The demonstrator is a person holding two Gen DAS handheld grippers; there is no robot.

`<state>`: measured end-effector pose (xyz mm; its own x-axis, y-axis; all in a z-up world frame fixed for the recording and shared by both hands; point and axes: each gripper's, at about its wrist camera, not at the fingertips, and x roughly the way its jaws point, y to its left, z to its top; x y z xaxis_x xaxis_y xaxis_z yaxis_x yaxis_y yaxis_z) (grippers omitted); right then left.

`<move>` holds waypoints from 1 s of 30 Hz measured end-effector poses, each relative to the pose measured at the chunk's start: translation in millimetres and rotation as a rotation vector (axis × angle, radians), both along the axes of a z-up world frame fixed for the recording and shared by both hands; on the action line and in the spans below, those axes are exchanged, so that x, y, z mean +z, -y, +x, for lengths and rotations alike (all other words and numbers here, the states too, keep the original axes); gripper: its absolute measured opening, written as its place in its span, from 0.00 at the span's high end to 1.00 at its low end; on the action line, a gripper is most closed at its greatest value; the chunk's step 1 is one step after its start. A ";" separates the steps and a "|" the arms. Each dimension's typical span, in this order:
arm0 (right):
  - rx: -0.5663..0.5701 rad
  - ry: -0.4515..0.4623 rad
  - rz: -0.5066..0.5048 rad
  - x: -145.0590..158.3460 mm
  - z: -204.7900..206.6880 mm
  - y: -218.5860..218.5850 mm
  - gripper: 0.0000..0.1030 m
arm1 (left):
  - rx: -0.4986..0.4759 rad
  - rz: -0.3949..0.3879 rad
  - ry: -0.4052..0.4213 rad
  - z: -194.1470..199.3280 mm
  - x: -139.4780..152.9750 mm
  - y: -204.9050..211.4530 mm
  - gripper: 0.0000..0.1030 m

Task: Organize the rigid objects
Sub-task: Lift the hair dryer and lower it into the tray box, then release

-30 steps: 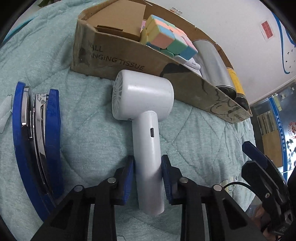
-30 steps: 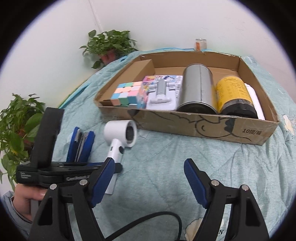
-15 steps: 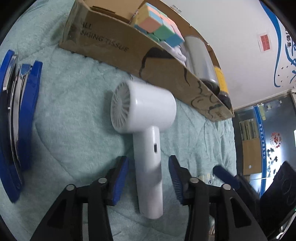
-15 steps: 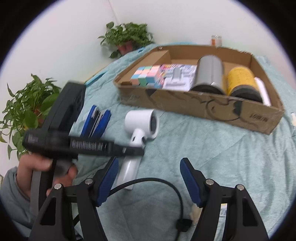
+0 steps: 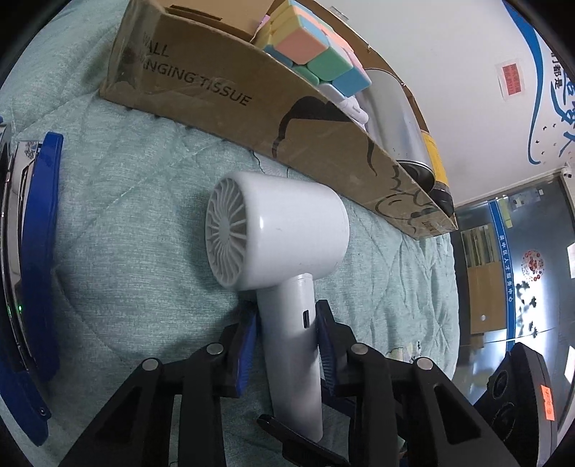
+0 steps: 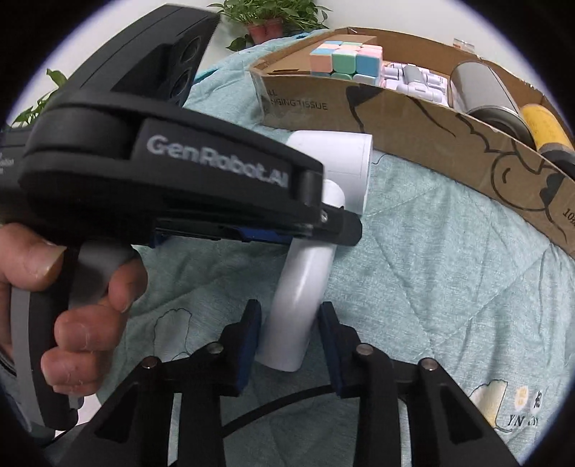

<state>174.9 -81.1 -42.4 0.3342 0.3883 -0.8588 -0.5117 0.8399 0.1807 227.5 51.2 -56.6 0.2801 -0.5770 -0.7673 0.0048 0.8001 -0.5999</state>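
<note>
one white handheld fan (image 5: pixel 287 258) lies on the quilted teal bed cover (image 5: pixel 136 230), its round head just short of the cardboard box (image 5: pixel 222 97), which stands ahead of both tools. two hand-held grippers meet on the fan's handle. the left hand-held gripper (image 5: pixel 285 345) has a blue pad on each side of the handle near the charging port, jaws closing and pressing on it. the right hand-held gripper (image 6: pixel 289 334) straddles the handle's free end, jaws closing too, both pads at the white plastic; whether they truly press is hard to tell.

counted in the box: one pastel puzzle cube (image 5: pixel 316 54), one white clip-like item (image 6: pixel 413 81) on a patterned pack, one silver can (image 6: pixel 485 93), one yellow can with a dark end (image 6: pixel 546 129).

only the left wrist view shows the fan's ribbed grille and the blue stapler-like tools (image 5: pixel 39 251) far to the left of its gripper; their count is unclear. it also shows a glass door and wall signs off to the right.

only the right wrist view shows the person's hand (image 6: pixel 72 298) wrapped round the left tool's grey grip, that tool's black body crossing over the fan, two potted plants (image 6: pixel 273 18) beyond, and a black cable (image 6: pixel 273 406) under the right gripper.
</note>
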 end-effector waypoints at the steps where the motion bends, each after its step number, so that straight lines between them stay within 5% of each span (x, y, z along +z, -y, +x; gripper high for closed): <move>1: -0.004 0.002 0.000 -0.1 -0.1 -0.8 0.70 | 0.003 0.003 0.002 -0.6 -1.0 2.1 0.72; 6: -0.015 0.035 0.030 9.2 -3.6 0.9 0.71 | 0.001 0.022 0.060 -7.0 17.0 1.5 0.72; 13: -0.031 0.181 0.121 54.6 -10.2 9.2 0.71 | -0.001 0.082 0.234 -13.3 87.9 8.7 0.73; 20: -0.069 0.306 0.155 99.9 18.6 21.5 0.70 | -0.046 0.122 0.361 21.1 150.1 29.6 0.73; 30: -0.159 0.238 0.184 120.9 106.6 35.4 0.71 | -0.125 0.118 0.314 126.7 175.4 59.4 0.73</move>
<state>281.5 -116.5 78.5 0.5856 0.4565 -0.6698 -0.4232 0.8769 0.2276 354.2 -8.2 118.9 0.4455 -0.5341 -0.7185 0.2763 0.8454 -0.4571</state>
